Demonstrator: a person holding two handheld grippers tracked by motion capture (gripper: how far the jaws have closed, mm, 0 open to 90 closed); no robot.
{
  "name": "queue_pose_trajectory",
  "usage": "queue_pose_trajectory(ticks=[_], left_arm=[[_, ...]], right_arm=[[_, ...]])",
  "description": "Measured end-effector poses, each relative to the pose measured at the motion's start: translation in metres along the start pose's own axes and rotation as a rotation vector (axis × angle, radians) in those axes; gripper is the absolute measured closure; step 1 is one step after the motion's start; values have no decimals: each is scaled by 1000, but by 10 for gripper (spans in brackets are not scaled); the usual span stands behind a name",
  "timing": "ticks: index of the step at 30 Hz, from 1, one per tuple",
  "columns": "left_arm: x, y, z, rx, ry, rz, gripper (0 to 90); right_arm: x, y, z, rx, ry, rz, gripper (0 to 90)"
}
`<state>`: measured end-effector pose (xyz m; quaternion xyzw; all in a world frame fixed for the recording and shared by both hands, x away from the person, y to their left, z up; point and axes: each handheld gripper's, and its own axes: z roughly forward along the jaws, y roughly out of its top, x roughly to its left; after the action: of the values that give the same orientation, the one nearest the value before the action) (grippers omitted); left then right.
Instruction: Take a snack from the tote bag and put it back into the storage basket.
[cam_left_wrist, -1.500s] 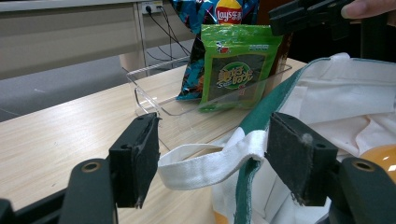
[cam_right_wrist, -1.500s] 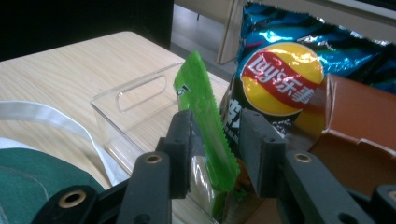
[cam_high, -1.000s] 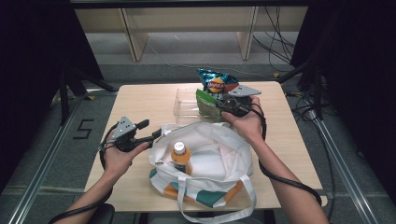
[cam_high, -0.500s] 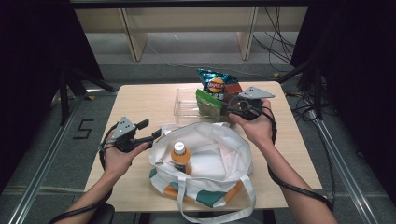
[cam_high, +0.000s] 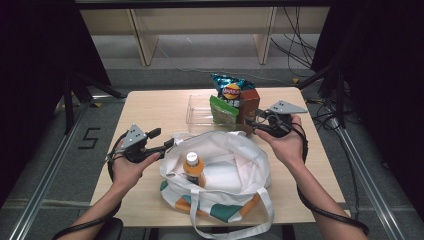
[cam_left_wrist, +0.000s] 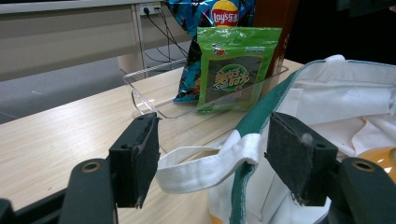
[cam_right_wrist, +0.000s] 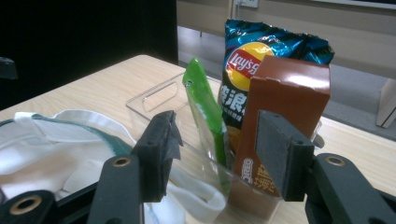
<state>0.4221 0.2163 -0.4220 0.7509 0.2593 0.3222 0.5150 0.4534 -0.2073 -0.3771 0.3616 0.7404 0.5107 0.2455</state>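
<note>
A white tote bag (cam_high: 225, 170) with a teal rim lies at the table's middle, and an orange-capped bottle (cam_high: 193, 165) stands in it. My left gripper (cam_high: 162, 139) is at the bag's left rim, open. Its white strap (cam_left_wrist: 205, 170) lies loose between the pads. Behind the bag, a clear tray (cam_high: 197, 107) holds a blue chips bag (cam_high: 230, 87), a green pack (cam_high: 222, 110) and a brown box (cam_high: 249, 102). My right gripper (cam_high: 252, 125) points at the box from the right. Its jaws have just been opening and grip nothing; the box (cam_right_wrist: 285, 107) stands just beyond them.
The wooden table (cam_high: 155, 105) has bare room to the left of the tray and along its right side. Cables trail from both grippers over the table edges. A wooden shelf frame (cam_high: 200, 30) and floor cables lie beyond the far edge.
My right gripper has drawn back to the right, away from the tray, leaving the brown box standing there in plain sight. The left gripper has stayed at the bag's rim.
</note>
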Motion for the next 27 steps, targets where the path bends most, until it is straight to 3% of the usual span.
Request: queue_pose_trajectory(ticks=[9, 12, 14, 15, 17, 19, 20, 21, 22, 27], left_arm=[[0, -1, 1, -4, 0, 1, 338], [-1, 0, 0, 8, 2, 3, 337], [-1, 0, 1, 8, 1, 2, 338], [-1, 0, 1, 8, 2, 3, 338], [-1, 0, 1, 8, 3, 2, 338], [-1, 0, 0, 9, 3, 3, 338], [-1, 0, 0, 9, 2, 3, 338], [-1, 0, 0, 10, 2, 3, 338], [-1, 0, 0, 11, 3, 3, 338], [-1, 0, 0, 7, 2, 4, 338]], right_arm=[[-1, -14, -18, -5, -1, 42, 482], [4, -23, -25, 35, 12, 75, 481], [4, -29, -26, 13, 9, 41, 481], [7, -31, -27, 22, 16, 59, 481], [8, -34, -30, 29, 26, 36, 480], [12, -36, -31, 29, 32, 62, 478], [11, -37, -33, 23, 25, 40, 477], [14, -38, -34, 18, 30, 60, 476], [13, -38, -35, 23, 30, 35, 474], [20, -46, -44, 32, 34, 52, 472]])
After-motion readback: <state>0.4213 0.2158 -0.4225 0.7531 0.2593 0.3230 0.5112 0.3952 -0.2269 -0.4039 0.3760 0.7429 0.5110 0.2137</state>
